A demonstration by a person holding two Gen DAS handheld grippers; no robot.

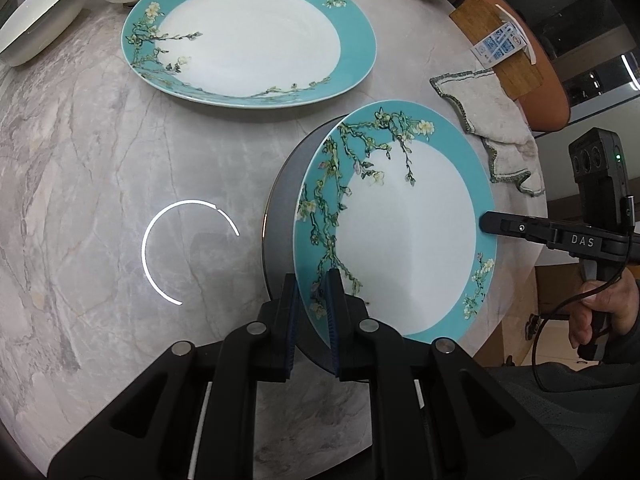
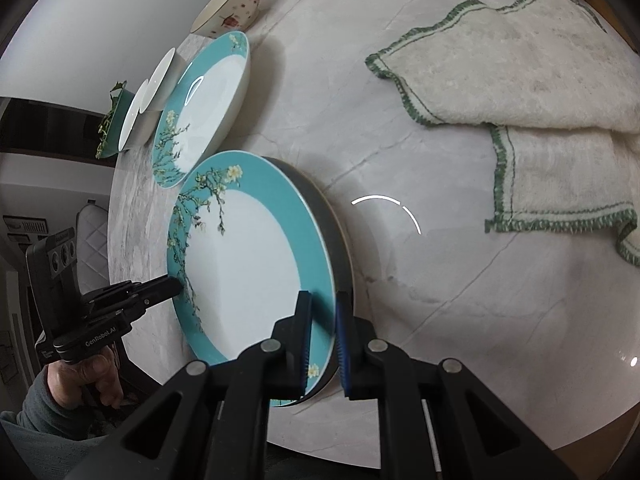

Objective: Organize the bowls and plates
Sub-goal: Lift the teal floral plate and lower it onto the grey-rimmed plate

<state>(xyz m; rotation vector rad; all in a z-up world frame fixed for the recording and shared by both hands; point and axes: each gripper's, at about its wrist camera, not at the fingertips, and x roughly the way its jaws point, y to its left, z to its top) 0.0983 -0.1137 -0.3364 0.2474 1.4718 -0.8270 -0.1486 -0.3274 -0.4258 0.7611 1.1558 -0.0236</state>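
Dark plate (image 1: 280, 216) under my teal plate (image 1: 404, 240) mostly hidden; white bowls (image 1: 36, 20) cut off by edge; carton (image 1: 500, 42) print unreadable.

"DAS" on right tool (image 1: 486, 222); "GenRobot.AI" on left tool (image 2: 176, 289)

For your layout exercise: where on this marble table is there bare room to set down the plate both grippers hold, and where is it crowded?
Bare marble table lies left of the held teal floral plate, below the second teal plate. Crowded: the white bowls at the far edge, and the towel on the right.
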